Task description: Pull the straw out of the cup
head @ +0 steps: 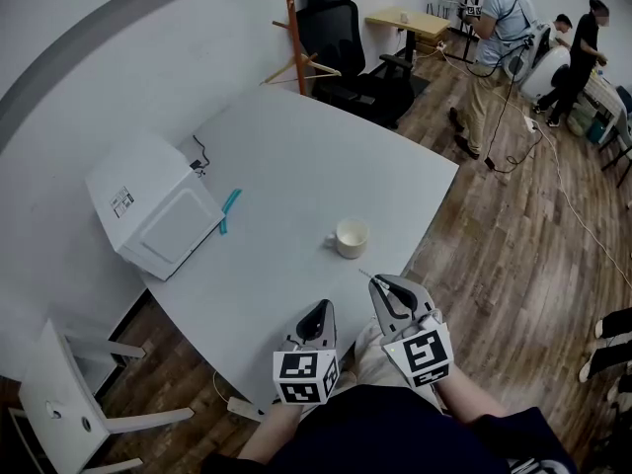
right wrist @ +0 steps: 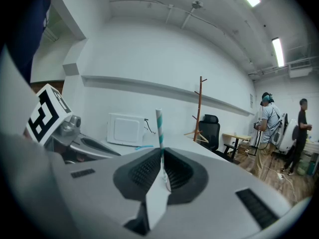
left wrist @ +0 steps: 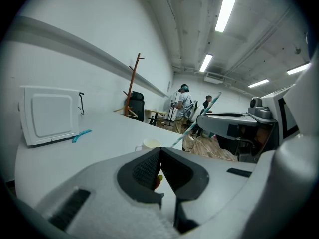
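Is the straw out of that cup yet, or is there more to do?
Done: the white ceramic cup stands with no straw in it. In hand: the right gripper is shut on the teal-and-white striped paper straw, held clear of the cup. The left gripper is shut, away from the cup. Left: probably only setting the straw down.

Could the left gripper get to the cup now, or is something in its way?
Probably yes. The cup stands ahead of the left gripper, with only bare table between them. The right gripper, shut on the straw, is off to the side.
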A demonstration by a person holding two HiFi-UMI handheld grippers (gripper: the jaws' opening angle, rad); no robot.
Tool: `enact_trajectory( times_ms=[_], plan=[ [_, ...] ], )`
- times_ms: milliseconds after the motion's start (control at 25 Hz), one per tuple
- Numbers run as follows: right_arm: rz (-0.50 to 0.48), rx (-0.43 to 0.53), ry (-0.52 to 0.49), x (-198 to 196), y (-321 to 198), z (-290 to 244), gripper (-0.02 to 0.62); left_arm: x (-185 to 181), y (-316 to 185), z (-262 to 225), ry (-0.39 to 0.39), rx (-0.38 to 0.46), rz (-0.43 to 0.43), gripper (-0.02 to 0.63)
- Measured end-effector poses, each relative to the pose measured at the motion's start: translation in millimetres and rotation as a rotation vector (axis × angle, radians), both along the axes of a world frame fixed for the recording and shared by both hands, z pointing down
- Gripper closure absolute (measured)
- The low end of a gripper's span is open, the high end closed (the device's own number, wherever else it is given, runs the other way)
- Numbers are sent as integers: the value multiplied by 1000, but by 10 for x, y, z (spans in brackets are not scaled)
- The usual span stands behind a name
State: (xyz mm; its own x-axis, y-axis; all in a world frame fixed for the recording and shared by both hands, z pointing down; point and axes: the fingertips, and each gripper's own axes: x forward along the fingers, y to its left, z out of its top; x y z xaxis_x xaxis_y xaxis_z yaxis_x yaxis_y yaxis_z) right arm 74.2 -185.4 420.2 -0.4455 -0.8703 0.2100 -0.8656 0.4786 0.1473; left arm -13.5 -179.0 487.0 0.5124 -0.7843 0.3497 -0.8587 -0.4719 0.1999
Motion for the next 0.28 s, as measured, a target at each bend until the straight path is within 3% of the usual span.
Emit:
enact_trajectory(
  times_ms=[280],
  plan=[
    [-3,-8,0,-19,-3,3,554,16,-2,8,2,-5,6,591]
  ],
)
